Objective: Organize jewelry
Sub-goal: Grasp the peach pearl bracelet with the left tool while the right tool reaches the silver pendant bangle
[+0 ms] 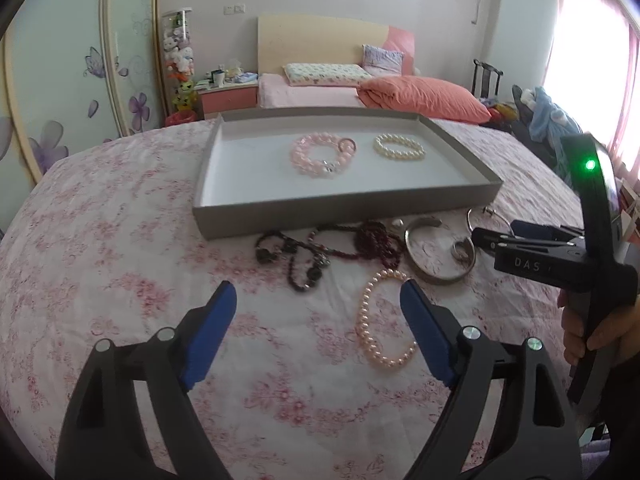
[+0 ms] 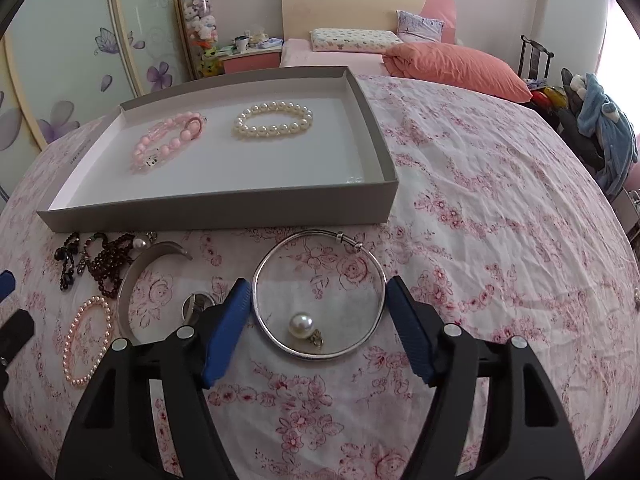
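The right gripper (image 2: pixel 318 294) stands with its blue pads spread and nothing pinched, angled down at the floral bedspread (image 2: pixel 480 220). A thin silver bangle (image 2: pixel 280 344) lies flat between the pads; whether they touch its rim is unclear. A loose pearl pendant (image 2: pixel 301 324) lies inside the ring. The left gripper (image 1: pixel 318 300) is likewise spread and empty, tilted down over the cloth, with a peach pearl bracelet (image 1: pixel 362 320) lying just beside its right pad. Beyond lie a wide silver cuff (image 1: pixel 436 276) and a tangle of dark bead strands (image 1: pixel 320 252). Behind them a shallow grey tray (image 1: pixel 344 210) holds a pink bead bracelet (image 1: pixel 316 156) and a white pearl bracelet (image 1: pixel 398 147).
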### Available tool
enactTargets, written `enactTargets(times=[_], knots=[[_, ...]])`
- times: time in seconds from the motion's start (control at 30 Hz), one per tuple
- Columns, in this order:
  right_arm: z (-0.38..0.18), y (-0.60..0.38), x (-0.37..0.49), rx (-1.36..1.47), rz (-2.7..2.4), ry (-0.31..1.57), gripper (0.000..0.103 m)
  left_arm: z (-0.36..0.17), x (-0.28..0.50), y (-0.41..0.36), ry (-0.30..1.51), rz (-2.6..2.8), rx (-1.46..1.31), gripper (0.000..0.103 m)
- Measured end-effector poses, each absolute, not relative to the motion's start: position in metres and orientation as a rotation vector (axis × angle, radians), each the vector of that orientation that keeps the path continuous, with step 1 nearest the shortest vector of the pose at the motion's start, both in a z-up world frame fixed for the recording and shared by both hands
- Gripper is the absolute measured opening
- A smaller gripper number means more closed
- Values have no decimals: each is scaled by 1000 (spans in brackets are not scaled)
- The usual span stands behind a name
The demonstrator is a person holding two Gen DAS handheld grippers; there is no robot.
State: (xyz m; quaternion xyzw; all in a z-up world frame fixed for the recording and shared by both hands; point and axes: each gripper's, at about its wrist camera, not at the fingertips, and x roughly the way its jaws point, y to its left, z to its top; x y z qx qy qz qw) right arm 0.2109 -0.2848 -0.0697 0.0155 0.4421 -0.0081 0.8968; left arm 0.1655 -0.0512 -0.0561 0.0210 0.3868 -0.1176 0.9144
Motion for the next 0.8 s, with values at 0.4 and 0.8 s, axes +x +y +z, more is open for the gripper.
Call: enactTargets(times=[0.4, 0.8], knots=[[-69, -286, 207, 31, -16, 916, 70, -82, 181, -79, 904, -237, 135, 55], [-67, -285, 208, 28, -8, 917, 69, -84, 179, -90, 893, -250, 187, 7]])
